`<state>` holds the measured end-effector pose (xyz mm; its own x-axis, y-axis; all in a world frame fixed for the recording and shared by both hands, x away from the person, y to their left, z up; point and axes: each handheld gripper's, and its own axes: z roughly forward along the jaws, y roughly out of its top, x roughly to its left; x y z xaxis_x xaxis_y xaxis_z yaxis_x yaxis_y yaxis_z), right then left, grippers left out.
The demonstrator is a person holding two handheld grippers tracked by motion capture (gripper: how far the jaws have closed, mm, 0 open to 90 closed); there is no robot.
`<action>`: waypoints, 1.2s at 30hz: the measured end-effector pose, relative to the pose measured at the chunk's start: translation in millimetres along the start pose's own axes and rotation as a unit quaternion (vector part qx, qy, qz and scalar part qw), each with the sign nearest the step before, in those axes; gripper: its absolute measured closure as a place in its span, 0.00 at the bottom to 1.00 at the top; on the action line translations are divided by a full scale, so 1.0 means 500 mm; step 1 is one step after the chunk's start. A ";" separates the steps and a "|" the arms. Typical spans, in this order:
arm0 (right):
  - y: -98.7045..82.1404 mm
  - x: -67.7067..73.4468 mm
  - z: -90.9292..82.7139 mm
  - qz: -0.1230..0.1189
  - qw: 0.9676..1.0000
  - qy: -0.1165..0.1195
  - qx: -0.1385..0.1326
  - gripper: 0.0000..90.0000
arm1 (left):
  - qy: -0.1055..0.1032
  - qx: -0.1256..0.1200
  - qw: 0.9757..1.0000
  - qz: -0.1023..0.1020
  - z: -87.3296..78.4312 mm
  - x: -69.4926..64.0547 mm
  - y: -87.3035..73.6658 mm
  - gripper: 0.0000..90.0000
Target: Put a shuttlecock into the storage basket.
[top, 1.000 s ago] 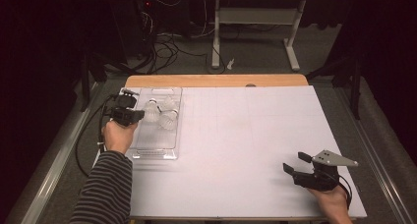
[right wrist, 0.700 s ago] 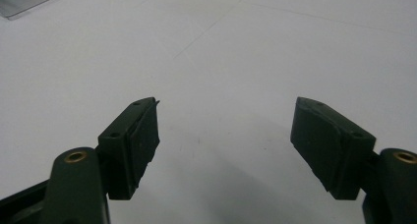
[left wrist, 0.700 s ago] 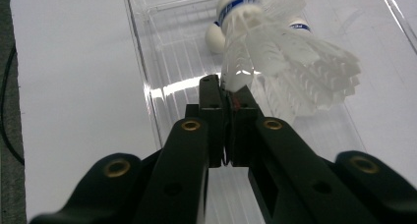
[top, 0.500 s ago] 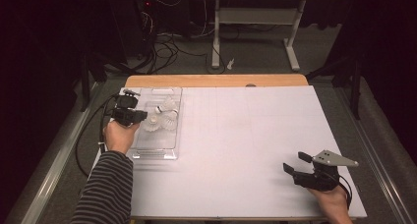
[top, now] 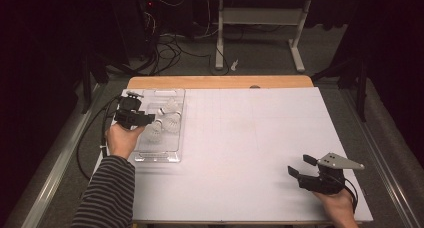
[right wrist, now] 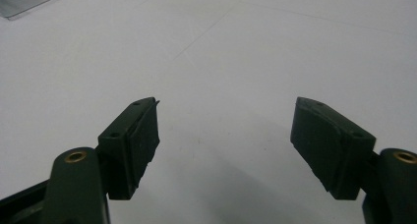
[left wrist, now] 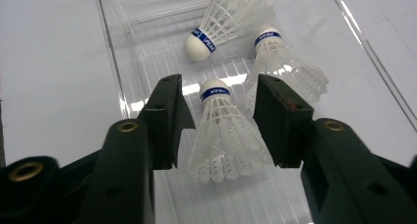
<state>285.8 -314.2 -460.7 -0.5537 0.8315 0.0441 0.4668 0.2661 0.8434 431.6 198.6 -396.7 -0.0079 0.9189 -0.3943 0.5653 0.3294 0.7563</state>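
Three white shuttlecocks with blue bands lie in a clear plastic tray point(top: 165, 157) at the table's left. My left gripper point(top: 148, 119) hangs over the tray, and its jaws have just been opening. In the left gripper view, one shuttlecock point(left wrist: 223, 140) lies between the jaws of that gripper point(left wrist: 221, 94), cork pointing away, and the pads stand clear of its feathers. The other two shuttlecocks point(left wrist: 223, 17) point(left wrist: 287, 69) lie just beyond it. My right gripper point(top: 301, 166) rests near the table's front right, open, with nothing between its pads point(right wrist: 145, 135).
A white sheet point(top: 250, 138) covers the table, with a wooden strip point(top: 220, 82) along its far edge. Cables point(top: 165, 43) and a desk frame point(top: 260, 18) stand on the dark floor behind. A black cable point(top: 87, 133) trails off the table's left side.
The left gripper's jaws have spread apart over the tray, letting go of the shuttlecock that now lies between them. The right gripper has kept still.
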 end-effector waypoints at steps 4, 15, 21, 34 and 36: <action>0.000 0.000 0.000 0.000 1.000 0.000 0.000 0.30 | -0.005 0.000 1.000 0.004 -0.007 -0.006 -0.003 0.55; 0.000 0.000 0.000 0.000 1.000 0.000 0.000 0.30 | -0.019 0.002 1.000 0.018 -0.023 -0.026 -0.014 0.50; 0.000 0.000 0.000 0.000 1.000 0.001 0.000 0.30 | -0.025 0.002 0.999 0.027 -0.031 -0.036 -0.020 0.48; 0.000 0.000 0.000 0.001 1.000 0.001 0.000 0.30 | -0.043 0.006 0.999 0.018 -0.046 -0.036 -0.037 0.49; 0.000 0.000 0.000 0.000 1.000 0.001 0.000 0.30 | -0.047 0.008 0.999 0.013 -0.048 -0.035 -0.038 0.49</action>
<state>285.7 -314.2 -460.6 -0.5548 0.8308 0.0456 0.4668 0.2654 0.8436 401.4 181.3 -391.4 0.0838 0.9026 -0.4222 0.5770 0.3015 0.7591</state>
